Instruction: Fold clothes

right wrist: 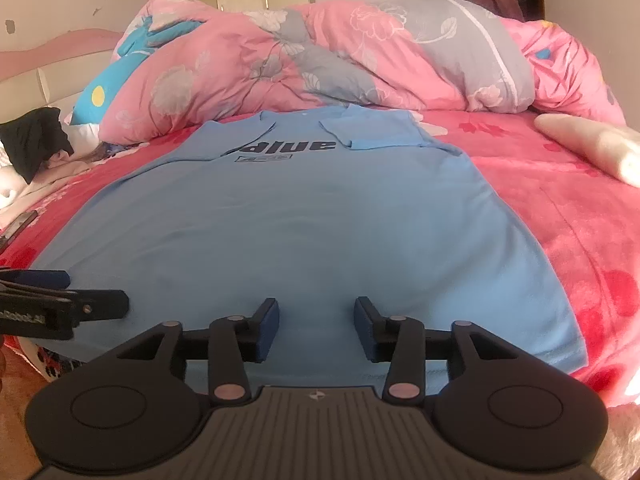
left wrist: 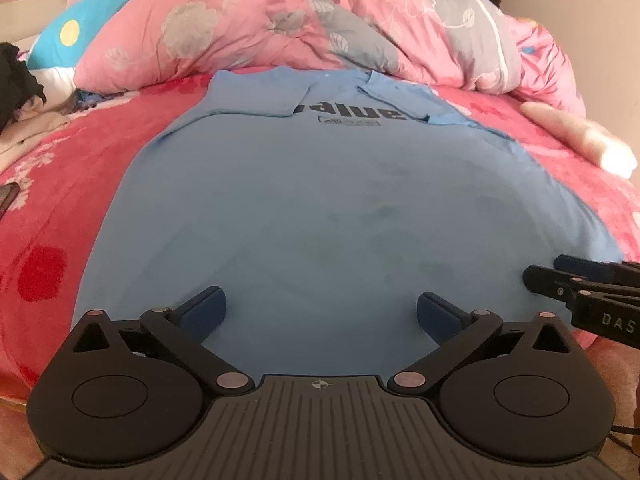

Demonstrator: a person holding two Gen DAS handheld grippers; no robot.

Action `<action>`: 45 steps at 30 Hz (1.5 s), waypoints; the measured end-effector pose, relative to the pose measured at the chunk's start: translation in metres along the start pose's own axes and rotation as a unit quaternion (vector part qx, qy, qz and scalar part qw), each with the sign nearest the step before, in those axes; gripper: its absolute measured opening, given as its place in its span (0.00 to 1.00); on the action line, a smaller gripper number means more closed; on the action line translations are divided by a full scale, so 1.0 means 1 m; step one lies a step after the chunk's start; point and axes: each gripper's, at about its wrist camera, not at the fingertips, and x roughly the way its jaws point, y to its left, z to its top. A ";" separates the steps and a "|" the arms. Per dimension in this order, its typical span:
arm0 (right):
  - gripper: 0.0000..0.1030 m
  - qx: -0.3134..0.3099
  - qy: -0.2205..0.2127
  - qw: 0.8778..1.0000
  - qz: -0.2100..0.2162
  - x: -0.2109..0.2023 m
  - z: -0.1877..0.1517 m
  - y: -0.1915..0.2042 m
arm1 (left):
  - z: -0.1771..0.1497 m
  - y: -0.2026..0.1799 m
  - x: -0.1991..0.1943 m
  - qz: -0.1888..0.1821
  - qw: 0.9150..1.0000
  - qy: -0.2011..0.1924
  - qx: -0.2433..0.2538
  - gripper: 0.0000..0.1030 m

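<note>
A light blue T-shirt [left wrist: 328,200] lies flat on a bed, on top of a bright pink sheet [left wrist: 68,208] with red flowers on it. The shirt looks soft and smooth, with only a few small wrinkles. Both short sleeves are folded in over the chest, so the shirt makes a long shape with straight sides. Its bottom edge is closest to the cameras and its neck is far away, by the bedding. Dark blue letters run across the chest. The sleeves cover part of the word, and the letters that show read "alue". Under them is a small dark box with tiny writing that is too small to read.

The left gripper [left wrist: 321,312] hangs just over the bottom edge of the shirt. Its two black fingers with blue pads [left wrist: 438,316] are spread very wide, and nothing is pinched between them. The right gripper [right wrist: 316,330] is over the bottom edge too, further to the right. Its fingers are partly apart, with blue cloth showing in the gap, but the pads do not squeeze it. White letters "DAS" can be read on the side of the right gripper in the left view.

Behind the shirt is a big puffy quilt [right wrist: 320,56], pink and grey with pale flowers. A blue pillow [left wrist: 60,40] with a yellow dot sits at the left.
</note>
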 end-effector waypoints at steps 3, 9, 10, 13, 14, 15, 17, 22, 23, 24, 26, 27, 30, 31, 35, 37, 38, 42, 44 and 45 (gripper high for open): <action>0.56 -0.007 0.000 1.000 -0.003 0.000 -0.001 0.004 | 0.001 0.000 -0.001 0.003 1.000 0.005 -0.003 1.00; 0.57 -0.005 -0.007 1.000 -0.006 -0.011 -0.013 0.005 | 0.001 0.003 -0.003 -0.006 1.000 0.009 -0.008 1.00; 0.57 -0.006 -0.008 1.000 -0.004 -0.013 -0.015 0.004 | 0.001 0.003 -0.003 -0.007 1.000 0.009 -0.009 1.00; 0.57 -0.016 -0.006 1.000 -0.004 -0.018 -0.021 0.003 | 0.001 0.004 -0.003 -0.009 1.000 0.008 -0.014 1.00; 0.57 -0.020 -0.006 1.000 -0.005 -0.020 -0.023 0.003 | 0.001 0.004 -0.003 -0.009 1.000 0.008 -0.016 1.00; 0.57 -0.024 -0.004 1.000 -0.006 -0.021 -0.025 0.004 | 0.001 0.004 -0.003 -0.010 1.000 0.008 -0.018 1.00; 0.59 -0.026 0.002 1.000 -0.009 -0.023 -0.029 0.005 | 0.001 0.004 -0.003 -0.011 1.000 0.008 -0.020 1.00; 0.63 -0.029 0.019 0.999 -0.015 -0.023 -0.037 0.007 | 0.000 0.002 -0.002 -0.009 1.000 0.007 -0.010 1.00; 0.63 -0.028 0.023 0.999 -0.015 -0.022 -0.039 0.007 | -0.001 0.002 -0.002 -0.009 1.000 0.007 -0.008 1.00; 0.63 -0.028 0.027 0.999 -0.016 -0.022 -0.041 0.007 | -0.001 0.002 -0.002 -0.008 1.000 0.007 -0.008 1.00; 0.64 -0.019 0.043 0.999 -0.014 -0.019 -0.044 0.006 | -0.001 0.001 -0.001 -0.006 1.000 0.008 -0.008 1.00; 0.64 -0.014 0.052 0.998 -0.014 -0.018 -0.046 0.005 | -0.001 0.001 -0.001 -0.005 1.000 0.007 -0.013 1.00; 0.64 0.012 0.075 0.997 -0.012 -0.015 -0.051 -0.002 | 0.000 0.001 -0.001 0.003 1.000 0.007 -0.029 1.00; 0.64 0.020 0.078 0.997 -0.013 -0.016 -0.052 -0.004 | 0.000 0.000 0.000 0.006 0.999 0.007 -0.030 1.00; 0.64 0.032 0.074 0.997 -0.012 -0.028 -0.054 -0.009 | 0.000 -0.006 0.002 0.022 1.000 0.010 -0.017 1.00; 0.64 0.023 0.071 0.997 -0.019 -0.036 -0.056 -0.010 | 0.000 -0.008 0.002 0.026 1.000 0.011 -0.013 1.00; 0.64 0.021 0.069 0.997 -0.024 -0.040 -0.056 -0.012 | 0.000 -0.008 0.002 0.027 0.999 0.012 -0.014 1.00; 0.63 0.041 0.041 0.997 -0.041 -0.067 -0.056 -0.031 | 0.000 -0.007 0.003 0.026 0.999 0.010 -0.018 1.00; 0.63 0.057 0.018 0.997 -0.049 -0.082 -0.049 -0.044 | -0.001 -0.007 0.003 0.027 0.999 0.009 -0.016 1.00; 0.63 0.067 0.004 0.997 -0.050 -0.091 -0.045 -0.051 | -0.001 -0.007 0.003 0.027 0.999 0.008 -0.015 1.00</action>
